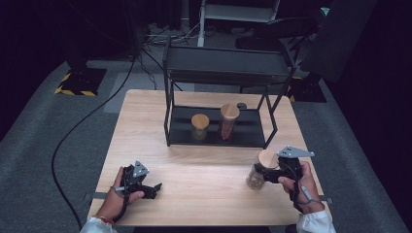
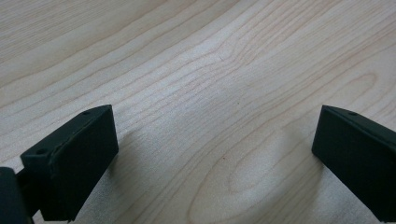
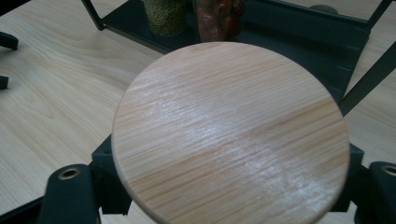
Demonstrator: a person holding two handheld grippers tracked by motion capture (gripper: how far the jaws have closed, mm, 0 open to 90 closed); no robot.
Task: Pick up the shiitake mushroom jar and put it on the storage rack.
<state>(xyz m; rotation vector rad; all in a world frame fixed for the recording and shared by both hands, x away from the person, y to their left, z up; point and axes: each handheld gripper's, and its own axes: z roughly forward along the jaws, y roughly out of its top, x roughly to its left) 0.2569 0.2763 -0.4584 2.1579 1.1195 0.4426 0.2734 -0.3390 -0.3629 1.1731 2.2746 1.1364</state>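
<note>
Nearest the person, at about seven o'clock on the tabletop (image 1: pixel 204 179), the left tongs (image 1: pixel 156 186) lie low over the bare wood in the left hand (image 1: pixel 119 194); in the left gripper view the two black jaws stand wide apart with nothing but wood grain between them. At about four o'clock on the tabletop, the right tongs (image 1: pixel 257 173) are held in the right hand (image 1: pixel 301 187), and they are clamped on a glass jar with a round wooden lid (image 1: pixel 259 170); in the right gripper view the wooden lid (image 3: pixel 231 133) spreads across the picture, with the jaws pressed against the jar's sides just under it, one at each side; the jar stands upright on the tabletop, its pale contents showing through the glass in the high view, well apart from the left tongs. Farther off, toward twelve o'clock, a black metal rack (image 1: pixel 218 133) stands on the tabletop; on its lower shelf sit a short jar with a wooden lid (image 1: pixel 199 126), holding greenish grains in the right gripper view, and just to its right a taller jar with a wooden lid (image 1: pixel 228 120), holding reddish contents; the two stand near each other but apart. Beyond the tabletop lie grey floor (image 1: pixel 39 145) and black cables (image 1: pixel 73 131).
</note>
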